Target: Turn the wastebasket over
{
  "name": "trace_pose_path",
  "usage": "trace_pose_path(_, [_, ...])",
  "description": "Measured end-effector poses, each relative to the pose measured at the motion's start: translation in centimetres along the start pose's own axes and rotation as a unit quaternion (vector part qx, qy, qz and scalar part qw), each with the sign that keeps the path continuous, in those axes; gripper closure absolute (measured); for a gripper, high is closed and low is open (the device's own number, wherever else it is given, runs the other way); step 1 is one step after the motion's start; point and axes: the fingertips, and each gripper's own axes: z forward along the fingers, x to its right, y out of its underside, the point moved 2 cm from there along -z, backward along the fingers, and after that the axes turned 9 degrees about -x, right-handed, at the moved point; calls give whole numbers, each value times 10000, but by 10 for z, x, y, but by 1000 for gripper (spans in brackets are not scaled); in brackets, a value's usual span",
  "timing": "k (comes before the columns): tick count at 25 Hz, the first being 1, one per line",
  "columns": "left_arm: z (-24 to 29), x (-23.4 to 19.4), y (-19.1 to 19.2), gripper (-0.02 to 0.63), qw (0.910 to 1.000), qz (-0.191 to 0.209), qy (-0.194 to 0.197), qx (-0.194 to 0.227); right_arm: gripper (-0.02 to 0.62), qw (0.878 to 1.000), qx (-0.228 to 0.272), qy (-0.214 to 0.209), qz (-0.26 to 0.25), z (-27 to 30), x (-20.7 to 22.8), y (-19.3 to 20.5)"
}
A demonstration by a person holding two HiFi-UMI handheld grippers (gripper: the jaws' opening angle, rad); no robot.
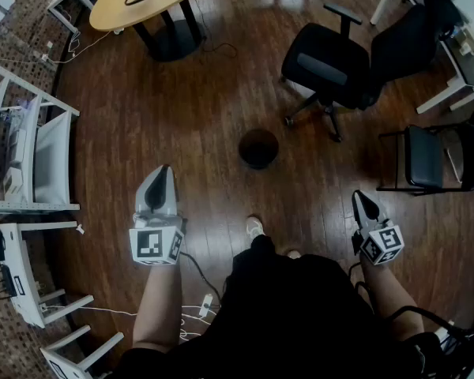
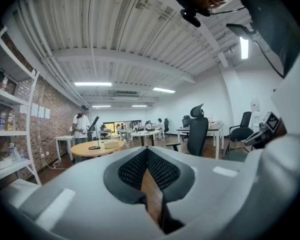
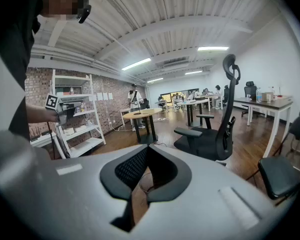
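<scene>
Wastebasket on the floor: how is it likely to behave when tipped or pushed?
The wastebasket looks small beside the office chair, so probably light and easy to tip. Its round rim suggests it may roll once on its side. On the glossy wooden floor it might slide rather than tip.

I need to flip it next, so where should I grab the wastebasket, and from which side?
Probably the near rim of the wastebasket, coming down from above. It stands upright on the floor with its mouth open upward, so one jaw can go inside the wall and one outside. The right gripper is shut; open it first.
</scene>
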Motion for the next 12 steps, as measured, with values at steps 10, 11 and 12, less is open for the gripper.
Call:
trace_pose_path(10, [50, -35, 3, 606, 9981, -322, 188, 488, 594, 9920, -144, -318, -1210, 38, -22, -58])
trace_pose_path(11, [53, -39, 2, 606, 9966, -538, 182, 590, 594, 9909, -166, -360, -1286, 46, -19, -63])
trace_pose_path(12, [55, -44, 1, 606, 9945, -761, 187, 696, 592, 9901, -186, -414, -1330, 54, -18, -69])
